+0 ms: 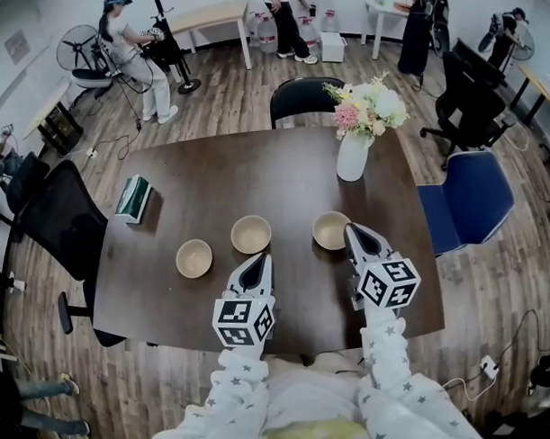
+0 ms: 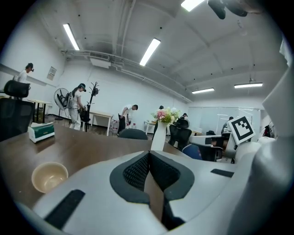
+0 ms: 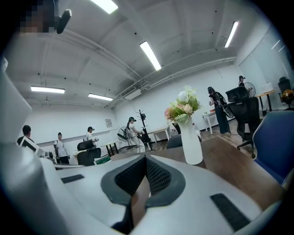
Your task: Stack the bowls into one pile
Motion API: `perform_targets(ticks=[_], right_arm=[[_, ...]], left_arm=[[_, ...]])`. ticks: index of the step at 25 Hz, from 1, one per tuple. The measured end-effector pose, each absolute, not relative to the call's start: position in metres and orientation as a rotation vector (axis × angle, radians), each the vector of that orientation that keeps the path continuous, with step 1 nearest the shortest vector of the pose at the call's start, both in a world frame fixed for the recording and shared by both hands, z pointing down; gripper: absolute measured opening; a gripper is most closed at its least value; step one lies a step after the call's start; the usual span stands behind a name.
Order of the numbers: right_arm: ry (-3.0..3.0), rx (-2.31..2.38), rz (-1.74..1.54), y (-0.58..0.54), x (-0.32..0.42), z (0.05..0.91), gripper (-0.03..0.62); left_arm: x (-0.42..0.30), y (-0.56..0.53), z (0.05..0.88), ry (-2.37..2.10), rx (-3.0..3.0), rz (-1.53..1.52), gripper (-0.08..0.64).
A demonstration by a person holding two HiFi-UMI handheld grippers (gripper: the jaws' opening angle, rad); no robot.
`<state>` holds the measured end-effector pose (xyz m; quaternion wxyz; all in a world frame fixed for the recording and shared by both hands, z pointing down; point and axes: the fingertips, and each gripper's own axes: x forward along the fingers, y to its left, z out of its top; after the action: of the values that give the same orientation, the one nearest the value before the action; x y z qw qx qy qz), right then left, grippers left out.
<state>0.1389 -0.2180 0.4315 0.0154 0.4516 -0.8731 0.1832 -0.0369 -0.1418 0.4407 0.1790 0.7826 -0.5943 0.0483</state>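
Three beige bowls stand apart in a row on the dark wooden table (image 1: 256, 179): a left bowl (image 1: 193, 258), a middle bowl (image 1: 250, 234) and a right bowl (image 1: 330, 230). My left gripper (image 1: 261, 259) hovers just in front of the middle bowl, its jaws shut with nothing between them. My right gripper (image 1: 351, 228) has its tips at the right bowl's right rim, jaws shut and empty. In the left gripper view, the left gripper (image 2: 149, 153) has the left bowl (image 2: 49, 176) low on its left. The right gripper (image 3: 145, 158) points past the bowls toward the vase (image 3: 191, 144).
A white vase of flowers (image 1: 352, 156) stands at the table's far right. A green and white box (image 1: 134, 198) lies at the left. A black chair (image 1: 63, 221) is at the left side, a blue chair (image 1: 468, 198) at the right, another chair (image 1: 302, 96) at the far side.
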Motion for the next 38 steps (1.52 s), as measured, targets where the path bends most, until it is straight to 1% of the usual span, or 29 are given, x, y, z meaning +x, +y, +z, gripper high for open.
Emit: perform_targets(ticks=[20, 22, 26, 28, 35, 38], right_arm=[[-2.371, 1.384, 0.617, -0.265, 0.159, 0.532, 0.025], [-2.333, 1.395, 0.614, -0.269, 0.163, 0.541, 0.05], [-2.292, 1.396, 0.686, -0.276, 0.167, 0.559, 0.132], [-2.276, 1.397, 0.722, -0.28, 0.168, 0.567, 0.147], [-2.191, 1.372, 0.809, -0.29, 0.168, 0.595, 0.152], [-2.16, 1.356, 0.838, -0.293, 0.167, 0.604, 0.136]], left_arm=[[0.028, -0.202, 0.51, -1.34, 2.273, 0.358, 0.026], [0.033, -0.205, 0.514, -1.317, 2.275, 0.362, 0.026], [0.041, -0.209, 0.524, -1.287, 2.276, 0.374, 0.026], [0.044, -0.212, 0.528, -1.279, 2.274, 0.378, 0.026], [0.048, -0.217, 0.541, -1.266, 2.254, 0.404, 0.026], [0.048, -0.22, 0.544, -1.27, 2.246, 0.406, 0.026]])
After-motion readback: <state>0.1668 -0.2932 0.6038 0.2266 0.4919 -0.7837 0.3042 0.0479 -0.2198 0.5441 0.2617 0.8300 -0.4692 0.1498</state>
